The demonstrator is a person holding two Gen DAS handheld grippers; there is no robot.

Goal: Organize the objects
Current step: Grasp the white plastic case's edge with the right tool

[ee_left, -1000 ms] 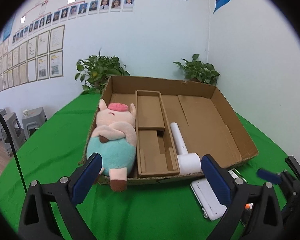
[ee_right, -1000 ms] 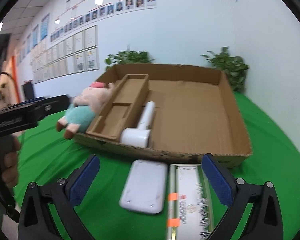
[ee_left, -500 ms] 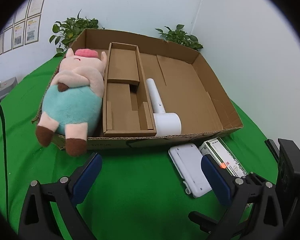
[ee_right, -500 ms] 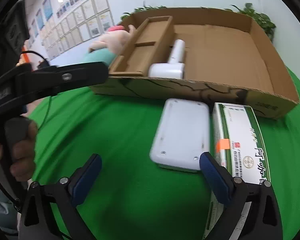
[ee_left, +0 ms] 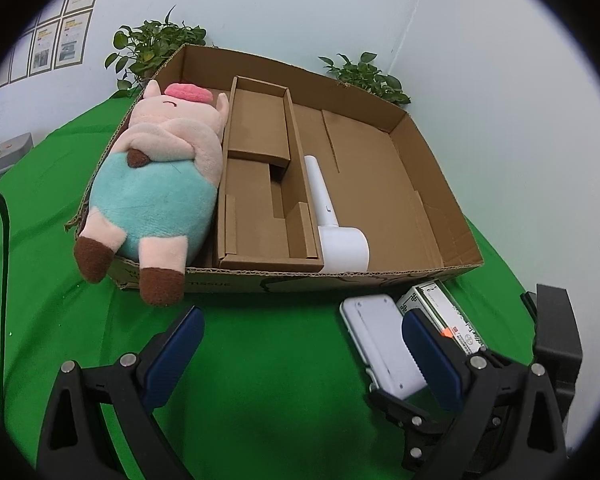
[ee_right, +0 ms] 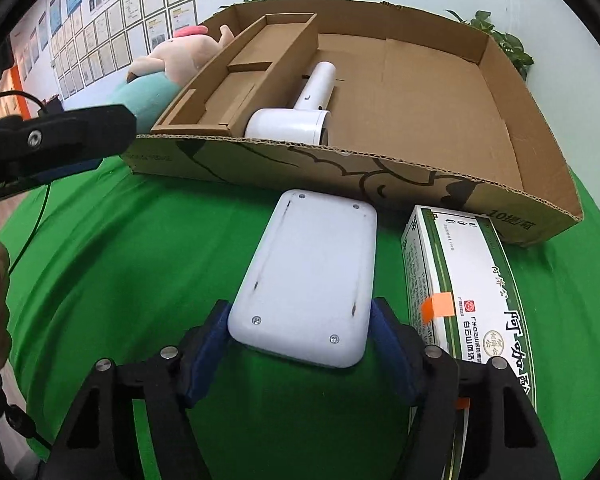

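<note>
White flat device [ee_right: 308, 284] lay on the green desk [ee_right: 140, 264], just near of the cardboard tray [ee_right: 380, 168], with the green-and-white carton [ee_right: 460, 280] just right of it. Right gripper [ee_right: 300, 354] had its jaws closed on the device's near end. Left gripper [ee_left: 304, 356] hovered over the desk, jaws open, holding nothing. Inside the tray: plush pig [ee_left: 160, 184] at left, cardboard insert [ee_left: 260, 184], white hair dryer [ee_left: 336, 232].

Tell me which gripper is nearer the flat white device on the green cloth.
Right. The right gripper has its pads on both sides of the white device. The left gripper hangs open over bare cloth, with the device beside its right finger.
</note>
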